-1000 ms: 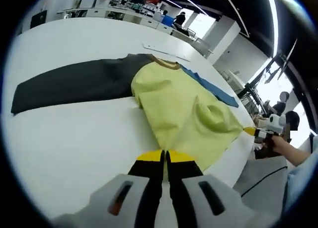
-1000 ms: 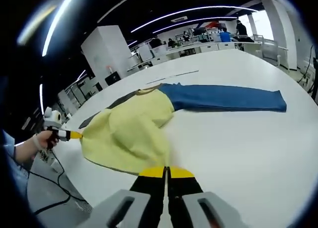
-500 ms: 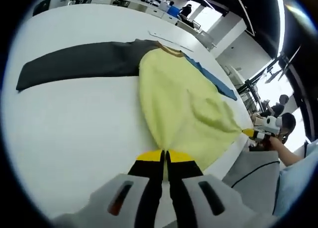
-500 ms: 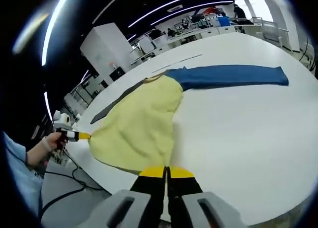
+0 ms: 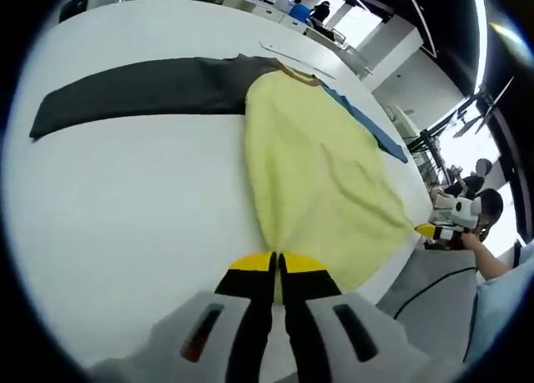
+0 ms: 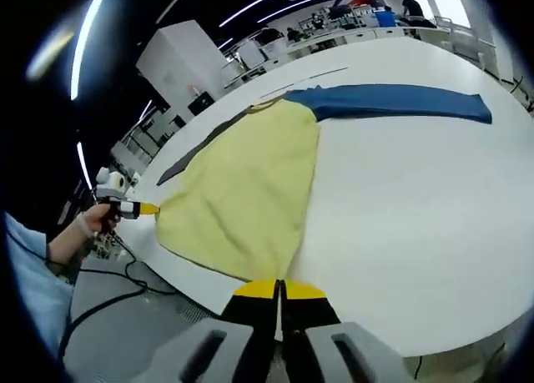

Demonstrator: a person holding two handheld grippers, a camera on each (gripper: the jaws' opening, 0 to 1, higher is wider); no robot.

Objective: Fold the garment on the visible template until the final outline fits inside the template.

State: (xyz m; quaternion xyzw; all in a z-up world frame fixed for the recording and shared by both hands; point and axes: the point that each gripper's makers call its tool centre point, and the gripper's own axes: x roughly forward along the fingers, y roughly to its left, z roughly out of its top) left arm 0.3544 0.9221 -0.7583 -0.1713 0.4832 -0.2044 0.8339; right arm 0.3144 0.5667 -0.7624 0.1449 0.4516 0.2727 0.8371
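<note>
You hold the bottom hem of the long-sleeved shirt (image 5: pixel 321 174) with both tools: the left gripper (image 5: pixel 276 266) is clamped on one hem corner, and the right gripper (image 6: pixel 279 289) is clamped on the other. In the right gripper view the left tool shows as a yellow tip at the far corner; in the left gripper view the right tool does the same. The shirt lies face down or up, I cannot tell which, on the white table (image 5: pixel 125 208), its yellow body (image 6: pixel 246 187) stretched toward the table edge, the dark grey sleeve (image 5: pixel 133 95) out to one side and the blue sleeve (image 6: pixel 400 103) to the other. No template outline is clear to me. Keep the two corners level and the hem taut between them, so the body lies free of creases. Pull evenly; if one side leads, the collar (image 5: pixel 292 66) will likely skew. Keep the hem from sliding off the table edge.
</note>
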